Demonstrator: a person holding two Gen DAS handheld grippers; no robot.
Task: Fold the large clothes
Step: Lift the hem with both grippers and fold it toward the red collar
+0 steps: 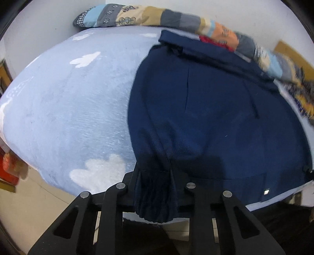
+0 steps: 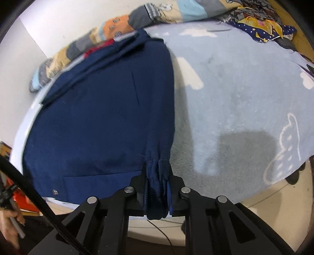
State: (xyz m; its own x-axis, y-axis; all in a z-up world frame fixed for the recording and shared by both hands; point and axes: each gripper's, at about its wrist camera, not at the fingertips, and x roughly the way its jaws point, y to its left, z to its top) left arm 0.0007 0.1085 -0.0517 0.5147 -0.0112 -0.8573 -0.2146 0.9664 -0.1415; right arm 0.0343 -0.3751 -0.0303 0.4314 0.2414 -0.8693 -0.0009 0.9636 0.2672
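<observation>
A large navy blue garment (image 1: 212, 117) lies spread on a light blue bed cover (image 1: 64, 109). My left gripper (image 1: 156, 182) is shut on its bunched near left corner, which hangs down between the fingers. In the right wrist view the same garment (image 2: 94, 117) covers the left half of the bed cover (image 2: 235, 98). My right gripper (image 2: 158, 180) is shut on its bunched near right corner. A small white tag (image 1: 266, 192) shows near the hem, also in the right wrist view (image 2: 55, 192).
A patchwork quilt (image 1: 157, 17) lies rolled along the far side by the white wall, also seen in the right wrist view (image 2: 109, 29). Starry dark blue cloth (image 2: 263, 29) is piled at the far right. Tiled floor (image 1: 39, 200) lies below the bed's near edge. A black cable (image 2: 35, 192) crosses the lower left.
</observation>
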